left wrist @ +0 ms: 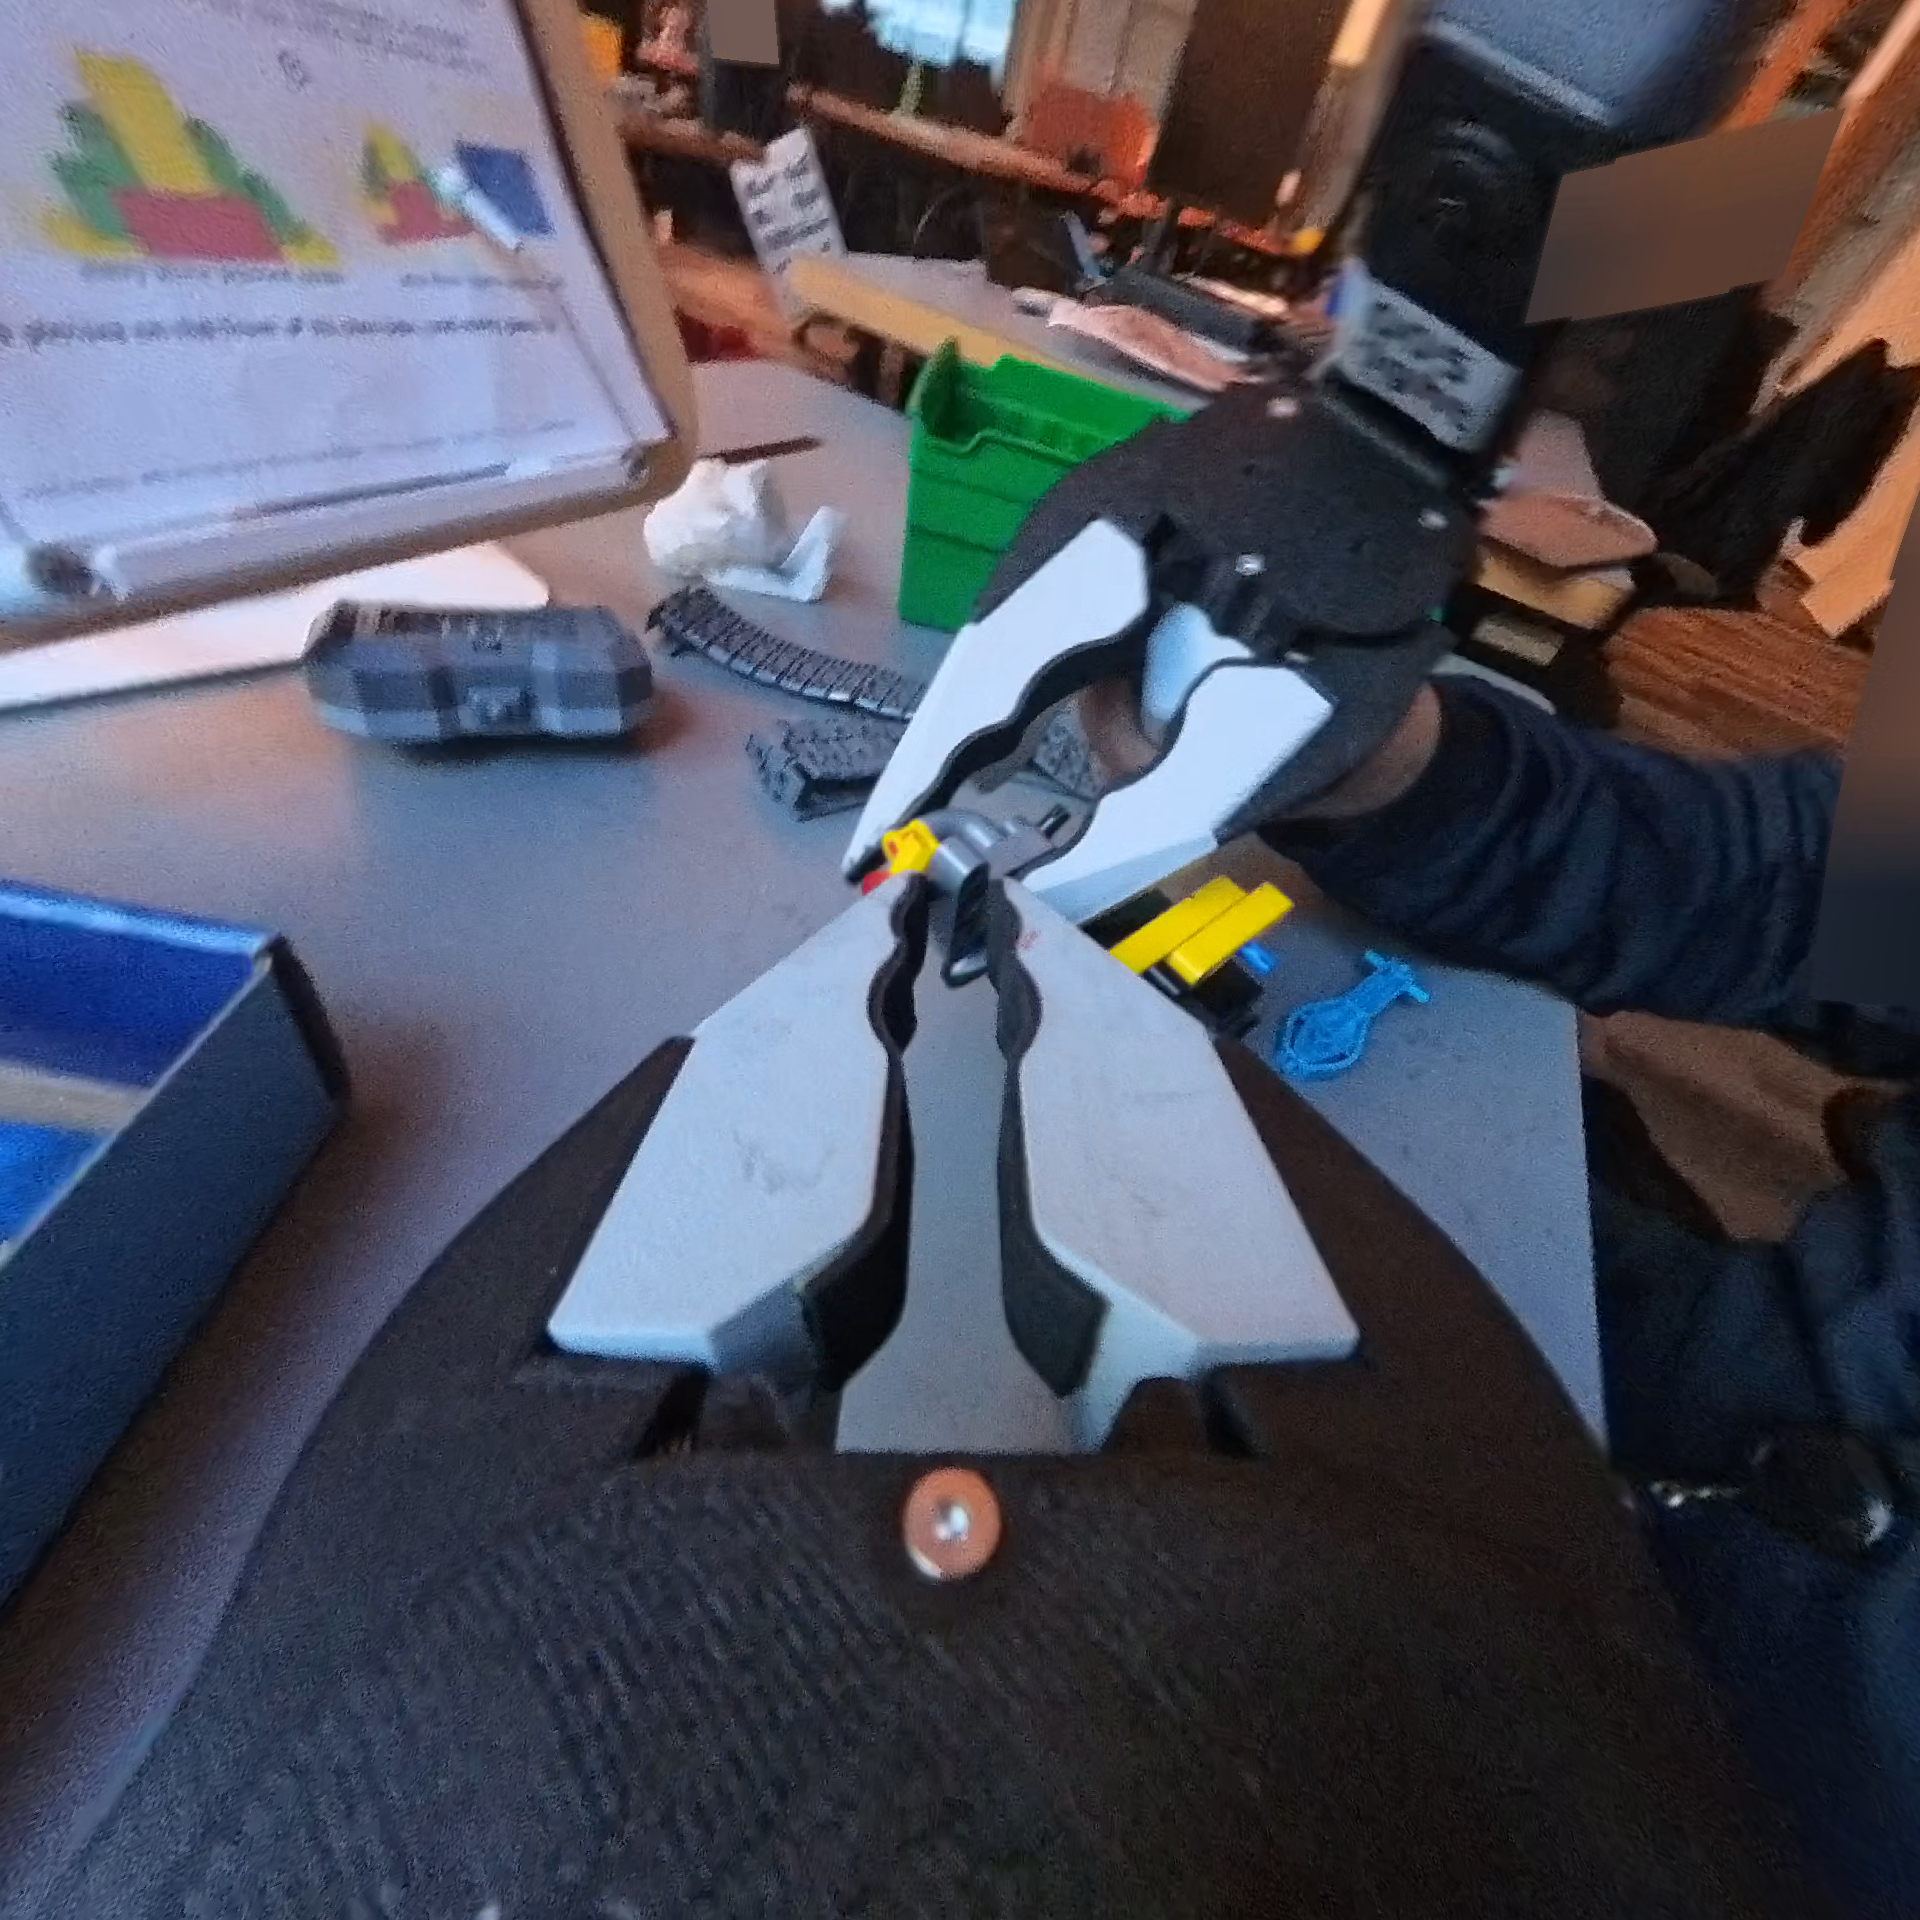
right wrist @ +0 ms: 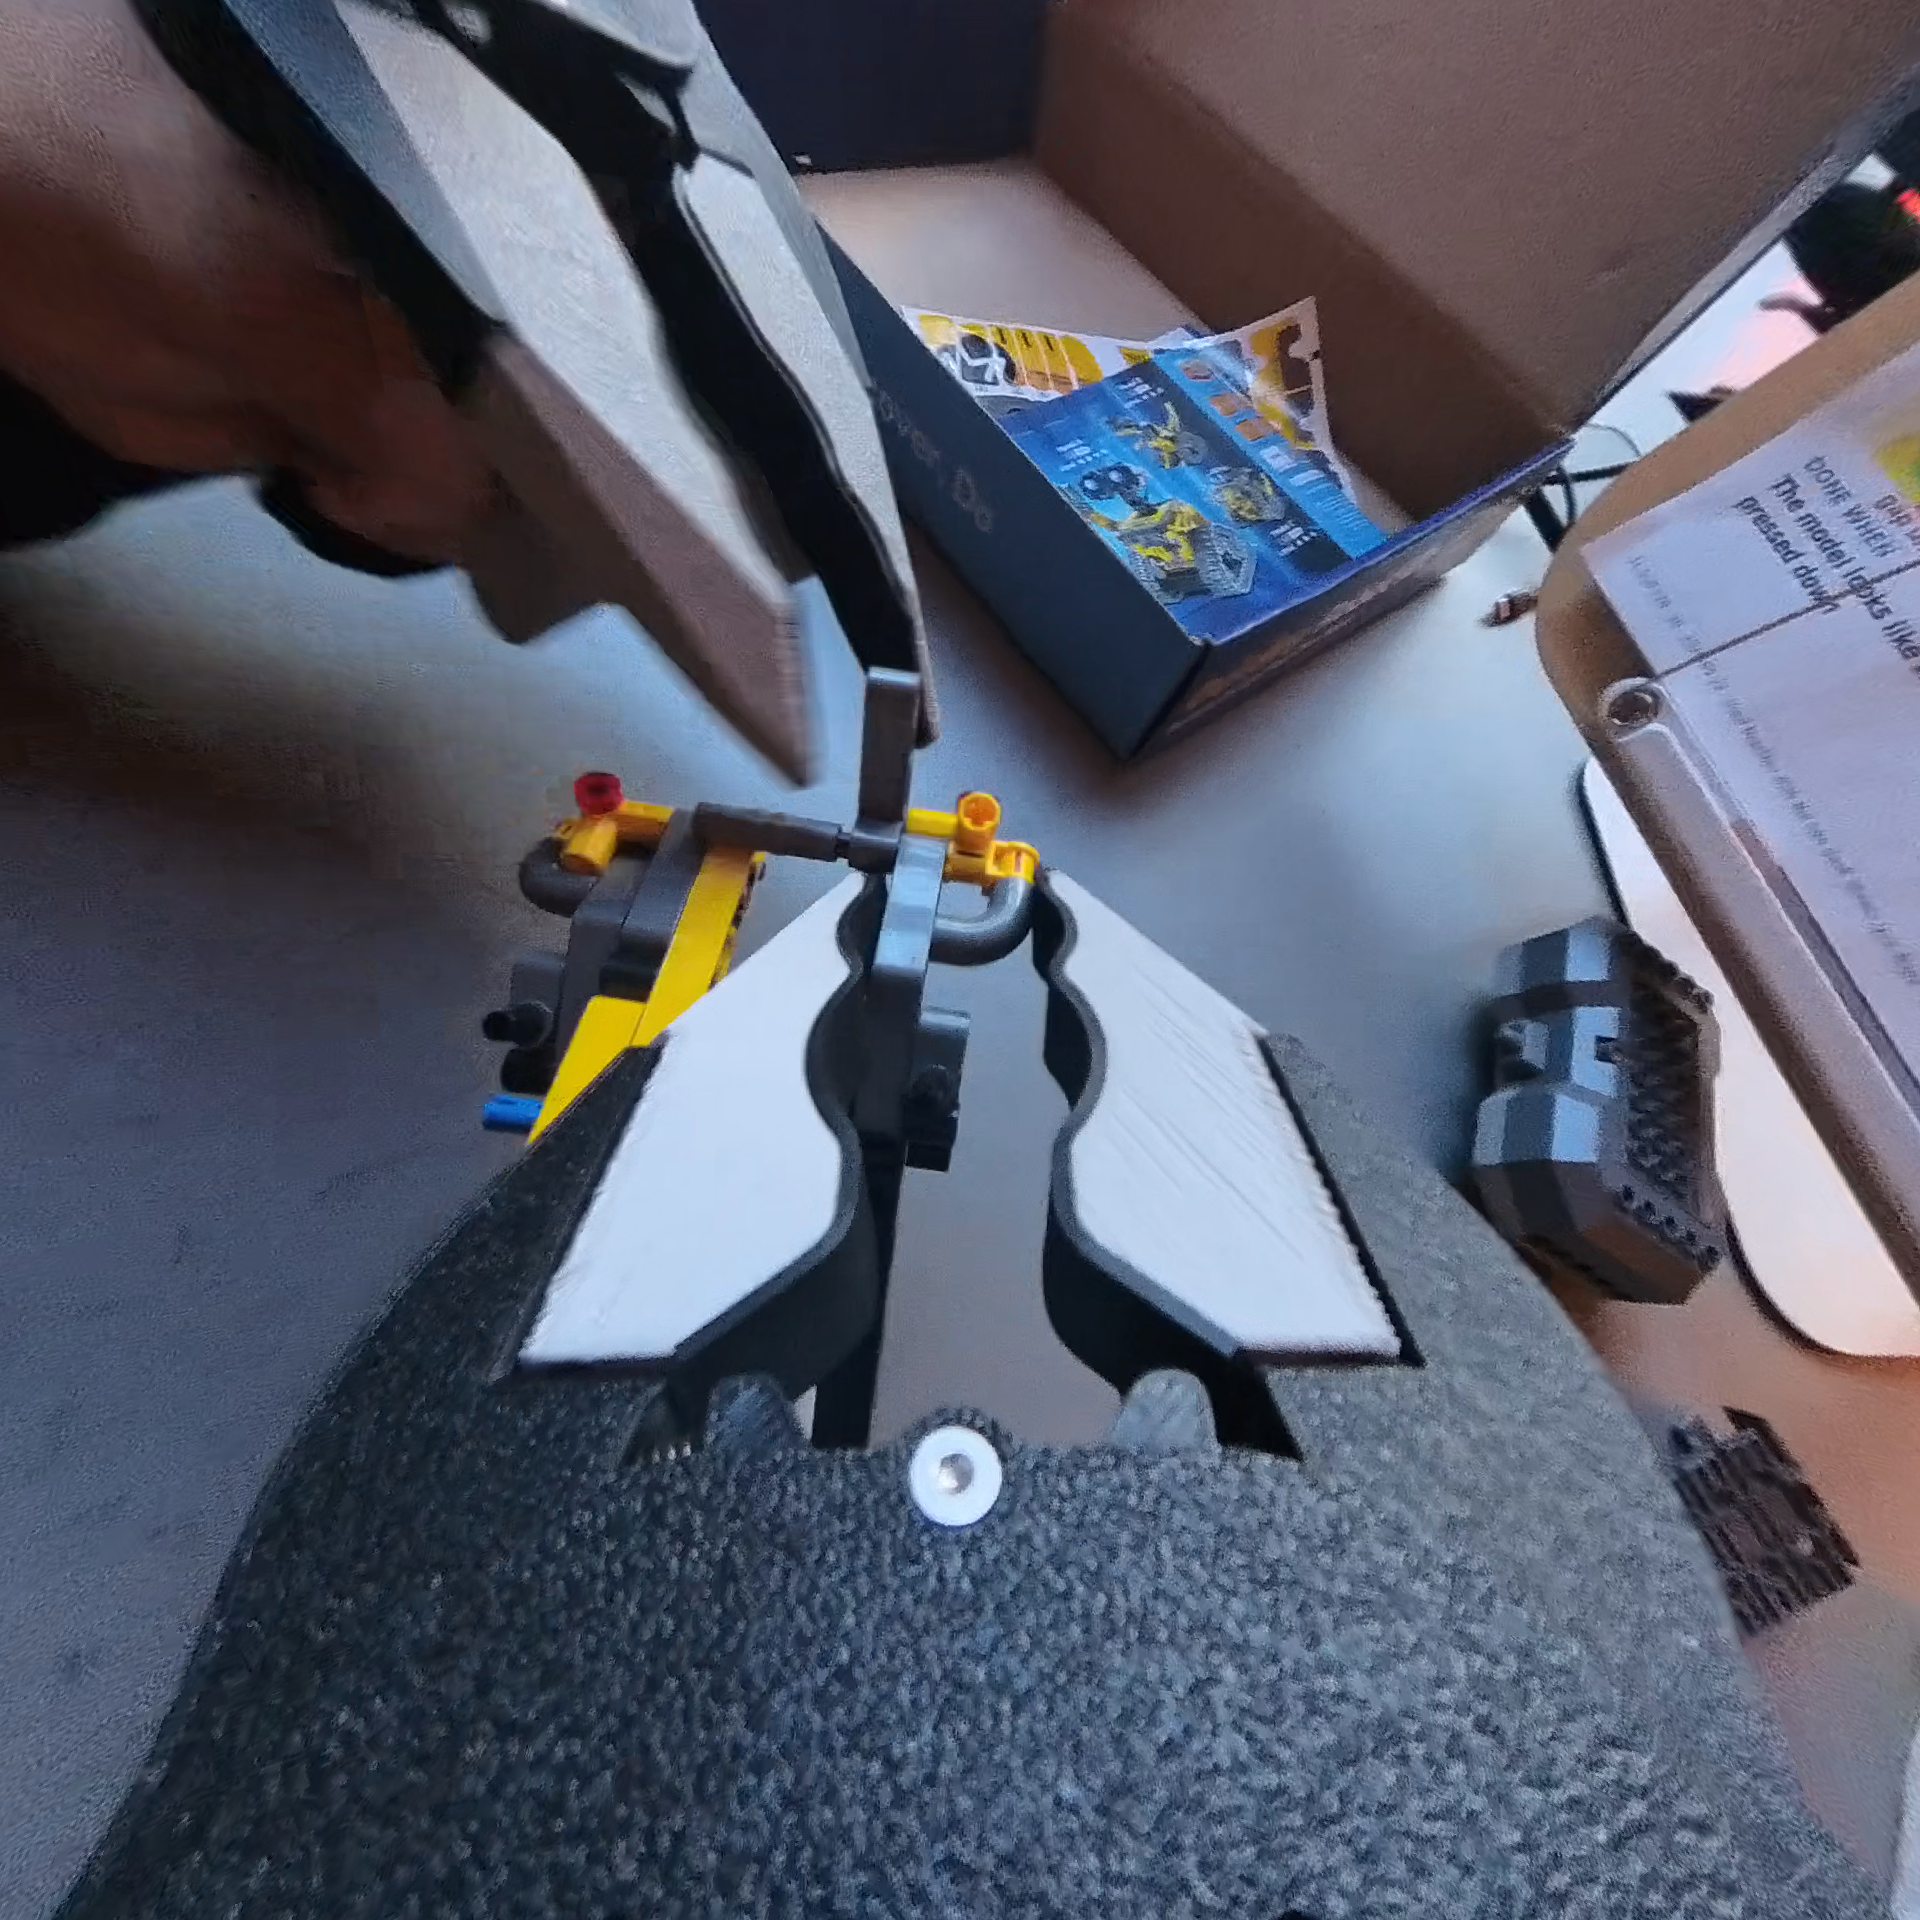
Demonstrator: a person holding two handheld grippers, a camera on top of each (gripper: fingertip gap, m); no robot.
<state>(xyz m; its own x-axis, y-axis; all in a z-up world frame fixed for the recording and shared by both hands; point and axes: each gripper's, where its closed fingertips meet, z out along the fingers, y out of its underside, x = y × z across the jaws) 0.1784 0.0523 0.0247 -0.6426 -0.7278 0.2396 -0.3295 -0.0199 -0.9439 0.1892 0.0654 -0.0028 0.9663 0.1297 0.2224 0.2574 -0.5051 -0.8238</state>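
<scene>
Left gripper: fingers drawn close together, clamped on a thin dark grey plate that stands upright at the tips.
Right gripper: fingers apart; a grey beam of the brick model lies in the gap, against the left finger pad; the right pad stands clear.
Model position: on the grey table, just beside both grippers' tips; yellow beams, grey frame, red and orange pins at the top bar.
Plate position: lower edge touching the model's dark cross axle, seen in the right wrist view.
Contact advice (judgement): keep the plate square to the axle; steady the model by the grey beam and apply pressure straight along the plate.
Risk (judgement): the open right fingers may let the model twist under load.
Surroundings: blue box with leaflets, grey track unit, green bin, instruction sheet on a board.
</scene>
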